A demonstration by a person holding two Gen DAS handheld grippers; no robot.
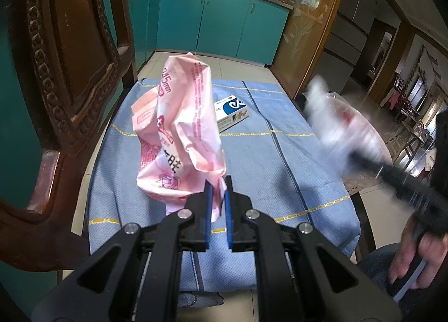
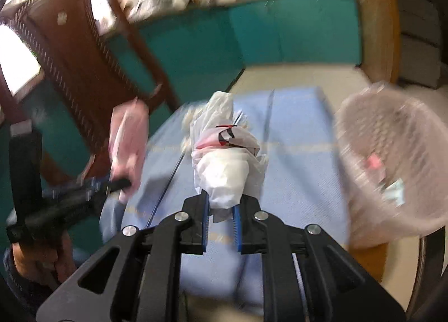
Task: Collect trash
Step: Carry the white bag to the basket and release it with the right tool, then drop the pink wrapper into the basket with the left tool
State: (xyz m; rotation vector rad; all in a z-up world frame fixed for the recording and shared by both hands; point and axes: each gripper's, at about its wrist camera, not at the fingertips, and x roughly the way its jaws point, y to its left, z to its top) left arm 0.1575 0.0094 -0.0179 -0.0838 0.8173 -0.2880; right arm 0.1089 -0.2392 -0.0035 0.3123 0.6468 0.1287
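My left gripper (image 1: 218, 186) is shut on the bottom of a crumpled pink plastic wrapper (image 1: 179, 131), which stands up above the blue tablecloth (image 1: 280, 159). My right gripper (image 2: 221, 204) is shut on a crumpled white plastic bag with red and black print (image 2: 226, 159), held over the same cloth (image 2: 294, 154). In the left wrist view the right gripper (image 1: 350, 154) and its white bag (image 1: 333, 123) appear blurred at the right. In the right wrist view the left gripper (image 2: 123, 182) with the pink wrapper (image 2: 128, 131) shows blurred at the left.
A blue and white small box (image 1: 231, 109) lies on the cloth behind the pink wrapper. A pink mesh waste basket lined with clear plastic (image 2: 392, 159) stands to the right of the table with some scraps inside. A carved wooden chair (image 1: 64, 70) stands at the left. Teal cabinets (image 1: 218, 22) lie beyond.
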